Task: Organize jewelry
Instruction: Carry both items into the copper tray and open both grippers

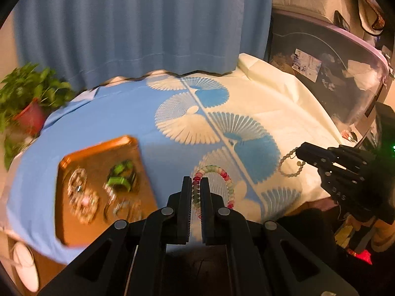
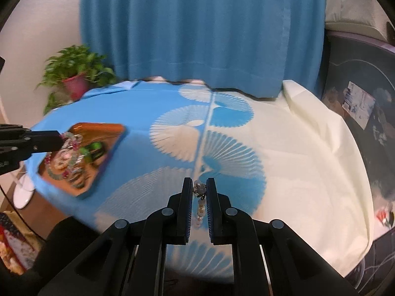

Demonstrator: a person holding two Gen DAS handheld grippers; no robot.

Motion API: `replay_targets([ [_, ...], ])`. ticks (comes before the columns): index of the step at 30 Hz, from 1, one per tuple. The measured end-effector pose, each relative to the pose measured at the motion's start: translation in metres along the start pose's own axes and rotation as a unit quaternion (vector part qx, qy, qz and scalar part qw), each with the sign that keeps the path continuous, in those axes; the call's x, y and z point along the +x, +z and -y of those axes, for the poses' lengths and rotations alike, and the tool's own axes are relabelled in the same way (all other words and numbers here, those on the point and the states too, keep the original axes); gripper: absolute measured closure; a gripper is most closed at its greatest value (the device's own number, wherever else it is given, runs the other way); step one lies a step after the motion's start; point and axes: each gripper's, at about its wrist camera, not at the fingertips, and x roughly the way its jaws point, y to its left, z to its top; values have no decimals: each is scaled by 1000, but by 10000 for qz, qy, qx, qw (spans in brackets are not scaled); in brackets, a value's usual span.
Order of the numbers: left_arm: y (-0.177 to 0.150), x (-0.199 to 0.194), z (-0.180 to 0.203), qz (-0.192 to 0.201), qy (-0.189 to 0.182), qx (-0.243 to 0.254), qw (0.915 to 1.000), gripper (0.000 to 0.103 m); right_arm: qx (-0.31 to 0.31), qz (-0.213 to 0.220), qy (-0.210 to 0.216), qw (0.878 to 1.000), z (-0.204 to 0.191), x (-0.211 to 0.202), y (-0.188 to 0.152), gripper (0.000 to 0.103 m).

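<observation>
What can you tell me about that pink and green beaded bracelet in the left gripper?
The bracelet is a loop of rounded beads in pink, red, pale green and white that look glassy. The left gripper is shut on one side of it; the rest arcs out to the right, lifted off the blue and cream tablecloth. Only the gripper's pads touch it.

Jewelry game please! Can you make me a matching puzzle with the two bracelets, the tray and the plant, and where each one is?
Things:
1. pink and green bracelet
2. pale bead bracelet
3. orange tray
4. potted plant

Places:
A. on the blue part of the tablecloth, with jewelry in it
B. pinched in the left gripper
C. off the table's far left edge, in a red pot
D. pinched in the right gripper

Pairs: 1-B, 2-D, 3-A, 4-C
</observation>
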Motion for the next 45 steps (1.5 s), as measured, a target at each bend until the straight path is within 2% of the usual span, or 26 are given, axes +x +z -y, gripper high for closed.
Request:
replay_targets([
  [12,-98,-71,-1,-23,306,-41,9995,99,-362,96,607,9975,-92,-93,-62,92],
  [22,-150,-105,-5,48,324,-322,9989,99,-800,-148,1073,9909,-151,-121,-106,92],
  [30,-158,-108,-15,66,352,-474,9982,99,-1051,-216,1124,9878,-174,-125,-113,92],
  [36,-158,-103,-28,64,401,-562,9976,99,-1117,-342,1108,9870,-180,-114,-108,92],
  [45,-137,-89,-72,101,458,-880,9950,99,-1184,-484,1054,9862,-186,-83,-86,92],
])
